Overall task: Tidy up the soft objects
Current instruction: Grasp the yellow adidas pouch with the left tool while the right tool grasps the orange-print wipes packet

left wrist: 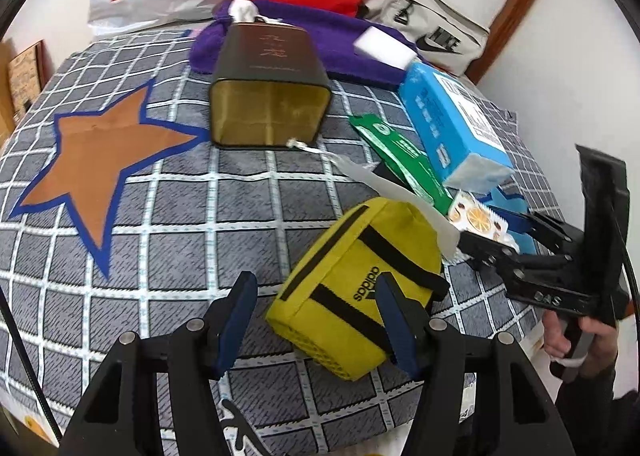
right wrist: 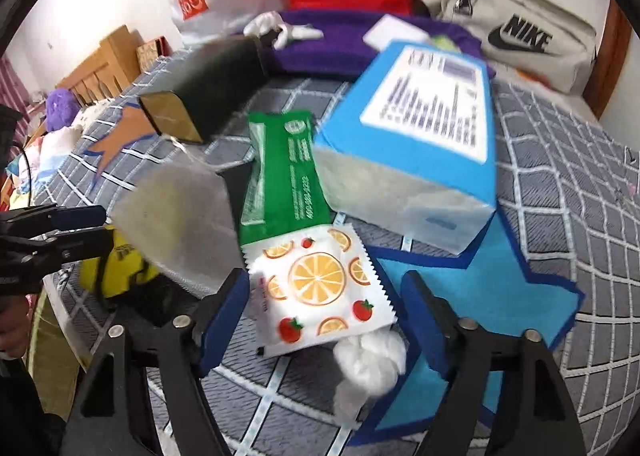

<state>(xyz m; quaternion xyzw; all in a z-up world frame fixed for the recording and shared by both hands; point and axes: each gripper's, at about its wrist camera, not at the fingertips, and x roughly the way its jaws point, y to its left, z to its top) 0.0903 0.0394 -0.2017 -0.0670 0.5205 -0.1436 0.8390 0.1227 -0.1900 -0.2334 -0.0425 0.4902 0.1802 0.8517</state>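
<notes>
Left wrist view: the left gripper is held wide apart around the yellow fabric Adidas pouch, which lies on the grey checked bedspread. Right wrist view: the right gripper is spread open around the white orange-printed sachet, nothing clamped.

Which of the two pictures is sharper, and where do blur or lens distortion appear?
Left wrist view: mostly sharp; the yellow Adidas pouch reads clearly, though fisheye bends the checked bedspread lines. Right wrist view: motion-blurred, most on the blue tissue pack and the grey mesh bag; the orange-print packet stays fairly clear.
</notes>
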